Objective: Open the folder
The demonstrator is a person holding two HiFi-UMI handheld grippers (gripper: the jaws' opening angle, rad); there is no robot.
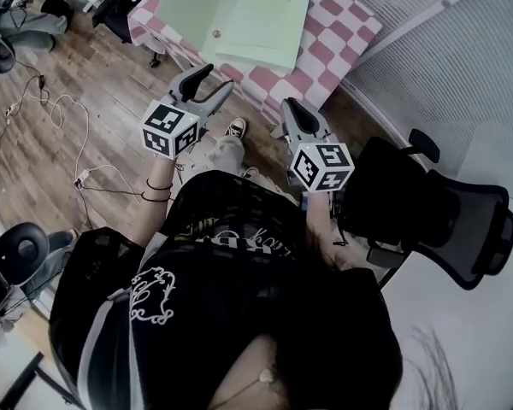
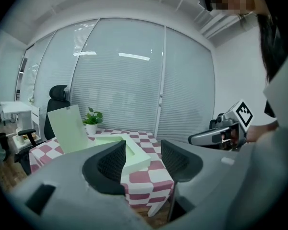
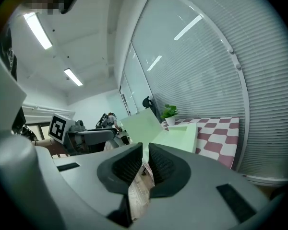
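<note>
The pale green folder [image 1: 261,26] lies open on the pink-and-white checked table [image 1: 346,15], its lid [image 1: 186,5] swung back. In the left gripper view the lid [image 2: 68,128] stands upright behind the folder's tray [image 2: 134,153]. My left gripper [image 1: 218,77] hangs short of the table's near edge, over the floor, jaws open and empty [image 2: 143,159]. My right gripper [image 1: 289,102] is beside it, also off the table, its jaws drawn together to a thin slit with nothing between them [image 3: 145,150]. Neither gripper touches the folder.
A black office chair [image 1: 445,216] stands close at my right. Cables [image 1: 60,109] trail over the wooden floor at the left. A small potted plant [image 2: 92,120] sits at the table's far side by the blinds, and another chair [image 2: 56,102] stands behind the table.
</note>
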